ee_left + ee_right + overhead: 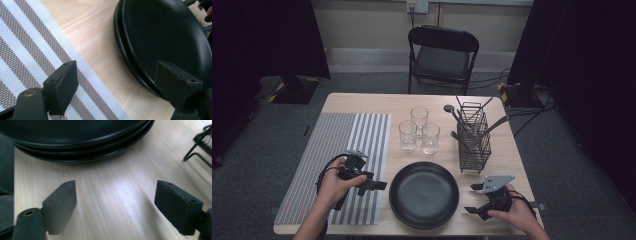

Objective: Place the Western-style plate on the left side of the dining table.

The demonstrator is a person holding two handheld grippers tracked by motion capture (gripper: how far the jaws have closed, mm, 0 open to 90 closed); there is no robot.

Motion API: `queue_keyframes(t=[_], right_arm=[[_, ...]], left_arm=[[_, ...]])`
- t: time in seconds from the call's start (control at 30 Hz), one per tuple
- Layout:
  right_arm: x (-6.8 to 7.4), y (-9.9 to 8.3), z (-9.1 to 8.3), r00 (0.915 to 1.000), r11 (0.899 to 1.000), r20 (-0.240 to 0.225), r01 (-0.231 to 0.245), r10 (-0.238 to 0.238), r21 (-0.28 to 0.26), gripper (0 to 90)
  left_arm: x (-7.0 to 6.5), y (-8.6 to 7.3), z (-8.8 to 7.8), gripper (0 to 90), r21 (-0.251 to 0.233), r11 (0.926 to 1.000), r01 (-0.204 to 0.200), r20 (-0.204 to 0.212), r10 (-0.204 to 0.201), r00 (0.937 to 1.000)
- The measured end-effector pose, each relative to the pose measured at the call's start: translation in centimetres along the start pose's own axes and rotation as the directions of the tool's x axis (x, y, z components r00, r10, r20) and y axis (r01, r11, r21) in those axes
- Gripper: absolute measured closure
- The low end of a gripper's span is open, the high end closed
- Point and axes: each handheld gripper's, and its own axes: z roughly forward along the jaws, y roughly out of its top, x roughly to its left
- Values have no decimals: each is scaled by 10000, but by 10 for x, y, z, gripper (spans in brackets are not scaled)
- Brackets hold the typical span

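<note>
A stack of black plates (424, 194) sits at the front middle of the wooden table (362, 102). My left gripper (374, 181) is held over the striped placemat's (339, 160) right edge and points at the plates' left rim. In the left gripper view the gripper (117, 82) is open, with bare table and the plates' (165, 32) rim ahead between the jaws. My right gripper (472, 198) is just right of the stack and points left at it. In the right gripper view it (117, 202) stands open and empty, low over the wood, short of the plates (75, 135).
Three clear glasses (418, 131) stand behind the plates. A black wire caddy (474, 137) with several utensils is at the right, its foot (200, 145) close to my right gripper. A folding chair (442, 55) stands beyond the table. The placemat (30, 47) is flat.
</note>
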Motion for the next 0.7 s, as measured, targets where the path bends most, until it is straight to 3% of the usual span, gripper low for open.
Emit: queue_keyframes(t=[0.03,0.07,0.23,0.37,0.43,0.7], right_arm=[[0,0,0,10000,10000,0,0,0,0,187],[0,2,-4,9995,9987,13,-308,308,-402,180],[0,10,-7,9983,9968,98,-561,567,-572,175],[-1,19,-4,9972,9948,-76,-747,744,-698,180],[0,23,-1,9980,9961,-194,-612,601,-634,224],[7,34,2,9995,9978,-281,-180,162,-639,229]], left_arm=[[0,0,1,181,17,10000,-22,44,22,10000],[0,0,2,177,-13,10000,57,102,-57,9999],[-1,0,10,171,70,9998,210,334,-213,9992],[-2,1,16,193,165,9998,89,592,-98,9982],[-5,2,17,200,239,9997,-50,463,39,9989],[-9,-2,17,216,275,9996,-33,353,23,9994]])
